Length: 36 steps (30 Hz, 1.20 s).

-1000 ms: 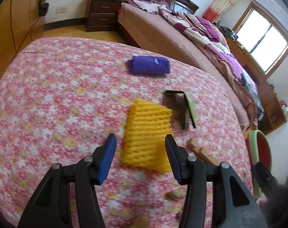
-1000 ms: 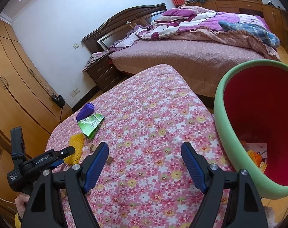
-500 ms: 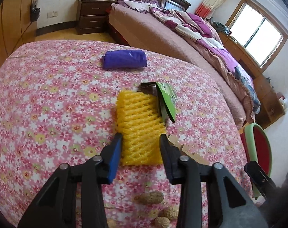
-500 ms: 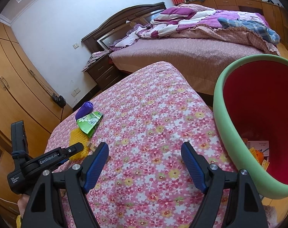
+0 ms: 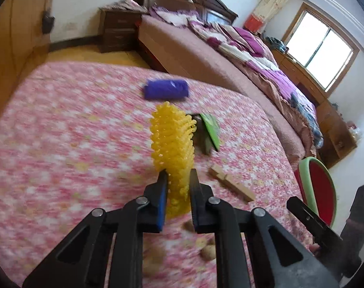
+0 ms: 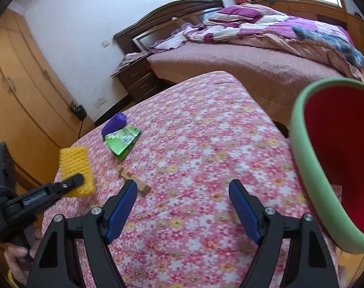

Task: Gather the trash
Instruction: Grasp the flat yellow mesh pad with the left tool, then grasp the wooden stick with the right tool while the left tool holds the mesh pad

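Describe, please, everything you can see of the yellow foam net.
The yellow foam net is a soft, ribbed mesh sleeve, flattened and squeezed narrow. The left gripper is shut on its lower end, and the net stands up along the fingers, lifted off the floral tablecloth. Nothing else appears to touch it.

rumpled bed (image 6: 266,55), dark nightstand (image 5: 119,32), wooden wardrobe (image 6: 16,96), bright window (image 5: 318,48)

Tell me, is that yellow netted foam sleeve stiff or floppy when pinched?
The yellow netted foam sleeve probably squashes easily: the left gripper has closed narrowly on it. Yet it stands upright above the flowered cloth, so it seems light and springy, not limp.
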Tool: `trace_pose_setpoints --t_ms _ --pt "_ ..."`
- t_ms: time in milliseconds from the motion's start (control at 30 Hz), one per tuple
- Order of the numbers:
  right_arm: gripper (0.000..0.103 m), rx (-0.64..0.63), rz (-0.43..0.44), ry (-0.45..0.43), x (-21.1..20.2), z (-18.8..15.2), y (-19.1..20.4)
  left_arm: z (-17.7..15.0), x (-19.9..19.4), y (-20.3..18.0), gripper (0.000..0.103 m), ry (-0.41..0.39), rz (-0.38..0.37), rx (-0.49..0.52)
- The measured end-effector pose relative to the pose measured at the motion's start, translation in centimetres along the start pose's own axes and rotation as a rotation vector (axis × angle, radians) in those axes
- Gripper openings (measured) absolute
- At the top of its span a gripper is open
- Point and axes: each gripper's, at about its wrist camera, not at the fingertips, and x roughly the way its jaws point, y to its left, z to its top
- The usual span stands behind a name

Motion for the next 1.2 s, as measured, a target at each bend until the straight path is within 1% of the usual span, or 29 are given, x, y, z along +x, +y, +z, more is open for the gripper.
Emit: trace_pose_setpoints --t_ms 67,167,200,300,500,667,833,867,900,967,1100,1167,1200 --pt "0.081 -0.03 0.001 0.019 0.7 0.1 0.9 0.0 -1.3 1.1 0.016 -0.022 0.039 -0.027" --pt "0.08 -0.058 0.005 0.047 1.7 0.1 2.1 -0.2 -2.8 2.9 0.016 -0.046 0.061 -0.064" --pt "0.075 -0.074 0.011 0.057 2.1 0.2 2.6 -0.3 -3.0 3.3 0.016 -0.051 0.07 -0.07" --pt "0.07 -0.123 0.007 0.075 3.2 0.2 4.0 -0.6 -3.4 4.2 0.016 -0.062 0.088 -0.075" --pt "0.06 -0.185 -0.005 0.108 5.4 0.0 5.7 -1.4 -3.3 5.0 0.016 -0.053 0.065 -0.087" --pt "0.058 -0.259 -0.047 0.106 5.5 -0.8 6.8 -2.0 -3.2 5.3 0.016 -0.049 0.066 -0.094" --pt "0.058 -0.341 -0.095 0.116 5.8 -1.5 8.0 -2.2 -3.5 5.3 0.016 -0.048 0.044 -0.107" --pt "0.053 -0.349 -0.103 0.116 5.8 -1.5 8.2 -2.3 -3.6 5.3 0.016 -0.048 0.038 -0.108" --pt "0.045 -0.355 -0.109 0.115 5.8 -1.6 8.3 -2.4 -3.8 5.2 0.016 -0.049 0.035 -0.107" --pt "0.034 -0.365 -0.118 0.114 5.8 -1.8 8.5 -2.5 -4.2 5.2 0.016 -0.053 0.033 -0.103" --pt "0.024 -0.39 -0.136 0.114 5.6 -2.2 8.8 -2.8 -4.9 5.2 0.016 -0.057 0.022 -0.106" --pt "0.016 -0.395 -0.139 0.116 5.4 -2.4 9.0 -3.0 -5.2 5.2 0.016 -0.057 0.014 -0.109" --pt "0.014 -0.393 -0.137 0.117 5.3 -2.5 8.9 -3.1 -5.5 5.3 0.016 -0.059 0.009 -0.111"
